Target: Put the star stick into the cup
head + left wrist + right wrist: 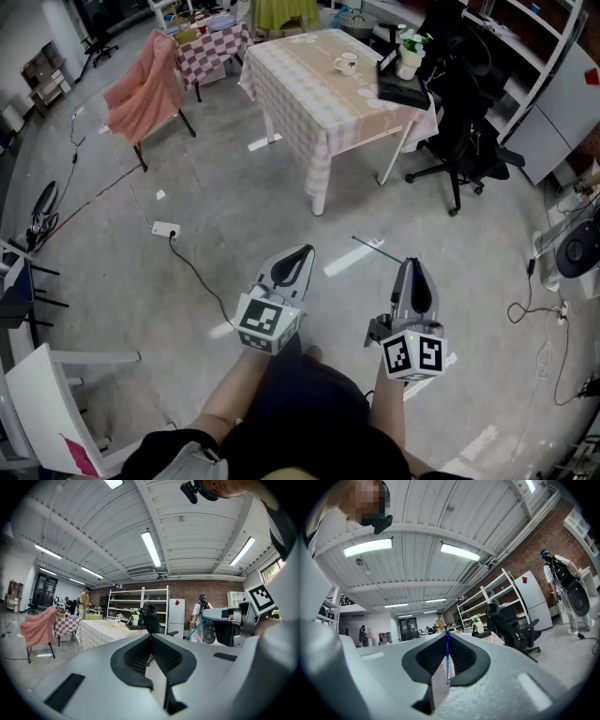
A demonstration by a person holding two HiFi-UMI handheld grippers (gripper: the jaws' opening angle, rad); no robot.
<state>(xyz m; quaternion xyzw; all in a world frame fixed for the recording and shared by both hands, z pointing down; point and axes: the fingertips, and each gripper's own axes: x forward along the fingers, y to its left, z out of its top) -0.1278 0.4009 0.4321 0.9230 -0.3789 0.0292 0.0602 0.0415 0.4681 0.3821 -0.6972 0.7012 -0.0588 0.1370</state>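
Note:
A white cup (346,63) stands on the checked-cloth table (309,94) far ahead of me; in the left gripper view the cup (116,622) is small and distant. My right gripper (410,264) is shut on the star stick (373,246), a thin bluish rod that pokes out up and left over the floor. In the right gripper view the stick (447,660) runs straight up between the closed pads of the right gripper (446,641); its star end is not visible. My left gripper (302,253) is held beside it at about the same height, its jaws (151,639) meeting with nothing between them.
A chair draped in pink cloth (145,84) stands at the left and a smaller checked table (211,47) behind it. A potted plant (410,54) on a black tray sits by the table's right edge, next to a black office chair (464,122). A power strip (166,228) and cables lie on the concrete floor.

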